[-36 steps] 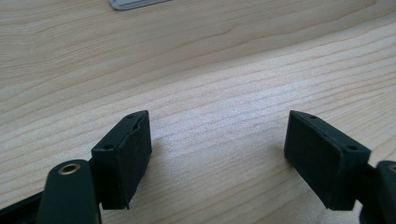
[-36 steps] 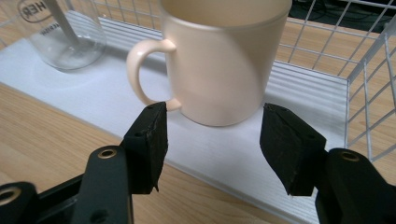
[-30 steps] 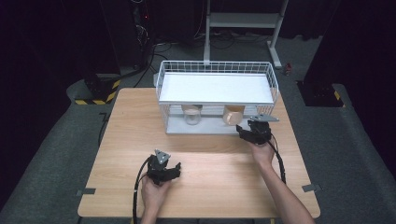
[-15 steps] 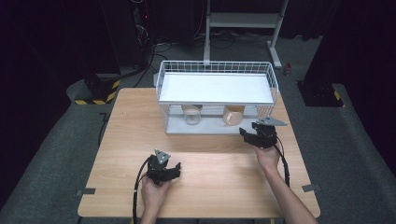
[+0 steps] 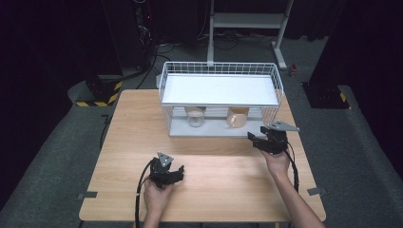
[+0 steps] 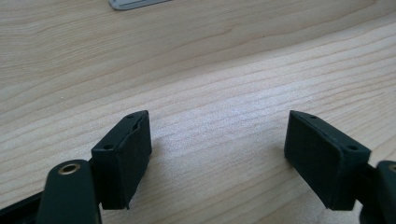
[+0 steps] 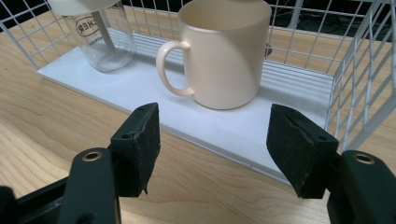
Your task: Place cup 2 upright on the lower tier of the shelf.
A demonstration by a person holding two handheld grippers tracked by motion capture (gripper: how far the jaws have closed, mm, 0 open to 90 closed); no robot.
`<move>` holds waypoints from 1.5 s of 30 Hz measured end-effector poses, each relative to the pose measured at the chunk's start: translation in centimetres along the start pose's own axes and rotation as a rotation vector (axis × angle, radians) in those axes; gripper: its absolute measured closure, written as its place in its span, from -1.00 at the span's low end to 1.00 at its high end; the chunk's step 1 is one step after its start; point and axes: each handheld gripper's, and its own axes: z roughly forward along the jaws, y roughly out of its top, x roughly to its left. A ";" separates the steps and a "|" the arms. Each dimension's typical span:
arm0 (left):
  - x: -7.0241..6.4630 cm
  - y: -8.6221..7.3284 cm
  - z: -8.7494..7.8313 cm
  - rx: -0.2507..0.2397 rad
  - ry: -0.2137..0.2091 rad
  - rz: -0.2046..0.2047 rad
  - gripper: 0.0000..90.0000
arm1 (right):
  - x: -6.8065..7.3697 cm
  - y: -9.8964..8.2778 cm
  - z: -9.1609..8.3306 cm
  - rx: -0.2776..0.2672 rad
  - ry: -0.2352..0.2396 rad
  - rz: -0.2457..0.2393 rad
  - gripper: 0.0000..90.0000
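The right gripper (image 7: pixel 212 144) hangs released, its two black jaws spread wide with nothing between them, low over the wooden counter (image 7: pixel 56 126). Just ahead of its jaws lies the white bottom shelf (image 7: pixel 243 126) of a white wire rack (image 5: pixel 221 102), and on that shelf, straight beyond the gap between the jaws, stands a cream mug (image 7: pixel 224 53) with its handle turned toward the gripper's left jaw. Farther off to the left of the mug stands a clear glass jar (image 7: pixel 105 39) with dark lettering on it. The rack's wire wall (image 7: pixel 369 84) rises just past the right jaw.

In the high view the right gripper (image 5: pixel 268 141) sits at the rack's near right corner, held by the person's right hand (image 5: pixel 277 161).

The left gripper (image 6: pixel 217 158) is likewise released, jaws wide apart over bare counter, empty. In the high view it (image 5: pixel 166 173) rests well back from the rack, held in the left hand (image 5: pixel 156 194), well apart from the right gripper.
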 end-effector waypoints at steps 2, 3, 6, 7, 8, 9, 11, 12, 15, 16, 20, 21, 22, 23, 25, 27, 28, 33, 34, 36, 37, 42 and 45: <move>0.0 0.0 0.0 0.000 0.000 0.000 -0.48 | -0.1 -0.1 -0.2 0.000 0.002 0.005 -0.22; 0.0 0.0 0.0 0.000 0.000 0.000 -0.48 | -0.1 -0.1 -0.3 -0.003 0.002 0.008 -0.22; 0.0 0.0 0.0 0.000 0.000 0.000 -0.48 | -0.2 -0.2 -0.7 -0.011 0.005 0.007 -0.22; 0.0 0.0 0.0 0.000 0.000 0.000 -0.48 | -0.2 -0.3 -0.8 -0.010 0.005 0.014 -0.22; 0.0 0.0 0.0 0.000 0.000 0.000 -0.48 | -0.2 -0.4 -0.9 -0.013 0.006 0.011 -0.22; 0.0 0.0 0.0 0.000 0.000 0.000 -0.48 | -0.3 -0.4 -1.0 -0.012 0.007 0.011 -0.22; 0.0 0.0 0.0 0.000 0.000 0.000 -0.48 | -0.3 -0.5 -1.3 -0.015 0.007 0.014 -0.22; 0.0 0.0 0.0 0.000 0.000 0.000 -0.48 | -0.3 -0.5 -1.4 -0.018 0.007 0.010 -0.23; 0.0 0.0 0.0 0.000 0.000 0.000 -0.48 | -0.4 -0.7 -1.7 -0.022 0.008 0.010 -0.22; 0.0 0.0 0.0 0.000 0.000 0.000 -0.48 | -0.4 -0.7 -1.8 -0.023 0.009 0.006 -0.22; 0.0 0.0 0.0 0.000 0.000 0.000 -0.48 | -0.5 -1.0 -2.2 -0.023 0.010 0.011 -0.23; 0.0 0.0 0.0 0.000 0.000 0.000 -0.48 | -0.5 -1.1 -2.3 -0.023 0.011 0.014 -0.23; 0.0 0.0 0.0 0.000 0.000 0.000 -0.48 | -0.6 -1.2 -2.4 -0.027 0.011 0.010 -0.23; 0.0 0.0 0.0 0.000 0.000 0.000 -0.48 | -0.6 -1.2 -2.5 -0.027 0.011 0.014 -0.23; 0.0 0.0 0.0 0.000 0.000 0.000 -0.48 | -0.7 -1.4 -2.7 -0.028 0.015 0.017 -0.23; 0.0 0.0 0.0 0.001 -0.001 -0.002 -0.48 | -0.8 -1.4 -3.0 -0.030 0.019 0.023 -0.24; 0.0 0.0 0.0 0.000 -0.001 -0.002 -0.48 | -0.8 -1.5 -3.2 -0.032 0.019 0.023 -0.24; 0.0 0.0 0.0 -0.002 0.001 -0.005 -0.48 | -0.8 -1.7 -4.1 -0.043 0.020 0.017 -0.24; 0.0 0.0 0.0 -0.003 0.000 -0.006 -0.48 | -0.9 -1.8 -4.3 -0.045 0.018 0.015 -0.24; 0.0 0.0 0.0 -0.003 0.000 -0.005 -0.48 | -0.9 -1.9 -4.6 -0.049 0.020 0.019 -0.24; 0.0 0.0 0.0 -0.003 0.000 -0.004 -0.48 | -1.0 -2.0 -4.8 -0.051 0.021 0.023 -0.24; 0.0 0.0 0.0 -0.003 0.001 -0.004 -0.48 | -1.1 -2.7 -5.6 -0.058 0.022 0.026 -0.25; 0.0 0.0 0.0 -0.004 0.001 -0.004 -0.48 | -1.1 -3.1 -5.9 -0.059 0.020 0.031 -0.25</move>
